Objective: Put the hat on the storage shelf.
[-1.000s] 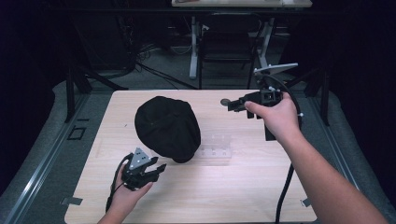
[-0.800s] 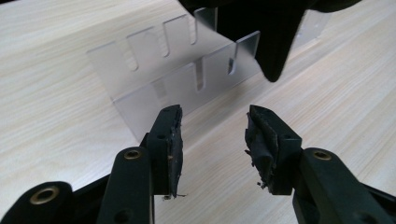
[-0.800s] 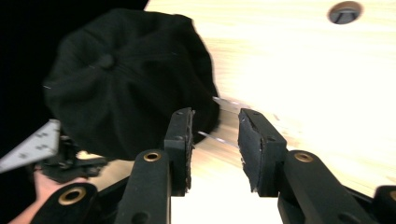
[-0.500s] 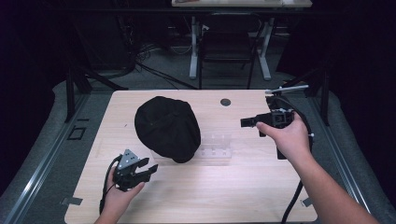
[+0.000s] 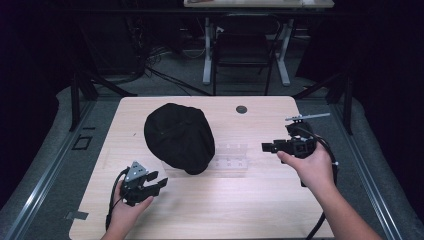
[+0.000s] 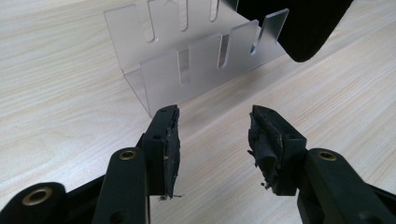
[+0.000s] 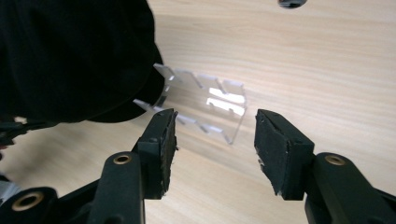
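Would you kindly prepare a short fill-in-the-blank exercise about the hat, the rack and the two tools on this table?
1. The black hat lies partly over a clear acrylic ____.
2. Both the left tool and the right tool have their jaws ____, with nothing between them.
3. The table top is made of light ____.

Missing words: rack; open; wood
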The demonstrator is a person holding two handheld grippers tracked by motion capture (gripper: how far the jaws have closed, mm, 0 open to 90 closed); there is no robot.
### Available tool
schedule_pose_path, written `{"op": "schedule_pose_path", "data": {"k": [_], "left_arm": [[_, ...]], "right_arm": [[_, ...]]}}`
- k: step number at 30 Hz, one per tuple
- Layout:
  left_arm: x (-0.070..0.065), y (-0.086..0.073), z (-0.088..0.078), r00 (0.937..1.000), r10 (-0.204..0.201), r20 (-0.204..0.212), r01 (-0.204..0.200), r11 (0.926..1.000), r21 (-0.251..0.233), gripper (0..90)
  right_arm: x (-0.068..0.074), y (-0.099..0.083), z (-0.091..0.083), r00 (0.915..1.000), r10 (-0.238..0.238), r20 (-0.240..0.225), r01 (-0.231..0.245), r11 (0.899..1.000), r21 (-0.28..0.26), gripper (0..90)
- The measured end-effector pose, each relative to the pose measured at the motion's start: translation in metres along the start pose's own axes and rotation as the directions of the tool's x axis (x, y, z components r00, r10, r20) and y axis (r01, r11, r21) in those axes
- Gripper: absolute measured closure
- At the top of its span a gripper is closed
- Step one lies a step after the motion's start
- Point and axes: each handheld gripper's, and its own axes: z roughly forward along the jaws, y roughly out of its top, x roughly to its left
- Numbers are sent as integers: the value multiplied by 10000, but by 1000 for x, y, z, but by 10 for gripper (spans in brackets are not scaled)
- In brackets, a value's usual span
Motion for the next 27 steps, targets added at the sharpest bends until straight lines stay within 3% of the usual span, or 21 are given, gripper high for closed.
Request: {"op": "schedule_pose_path", "data": {"k": [1,2,8,9,13,19,21,27], "left_arm": [[0,0,0,10000,13,7,-13,10000,38,527],[0,0,0,10000,40,21,-41,9999,119,527],[-2,-2,3,9999,59,107,-60,9999,84,525],[-2,-2,3,9999,93,101,-95,9999,106,525],[-4,-2,4,9998,156,107,-157,9998,87,525],[-7,-3,6,9997,223,139,-224,9997,97,524],[-8,-3,7,9995,285,118,-286,9996,65,524],[-11,-3,9,9988,451,176,-453,9989,155,524]], "right_arm": [[0,-7,3,9998,-94,201,89,9996,271,475],[0,-11,5,9985,-344,424,341,9994,78,466],[-6,-37,19,9989,-196,414,193,9998,64,455],[-7,-41,21,9985,-207,502,195,9995,251,454],[-13,-59,29,9989,-43,468,45,10000,-43,446],[-19,-84,41,9941,-101,1078,134,9994,-306,443],[-20,-92,45,9941,-12,1086,63,9989,-460,443],[-24,-112,57,9893,-324,1421,422,9969,-667,443]]}}
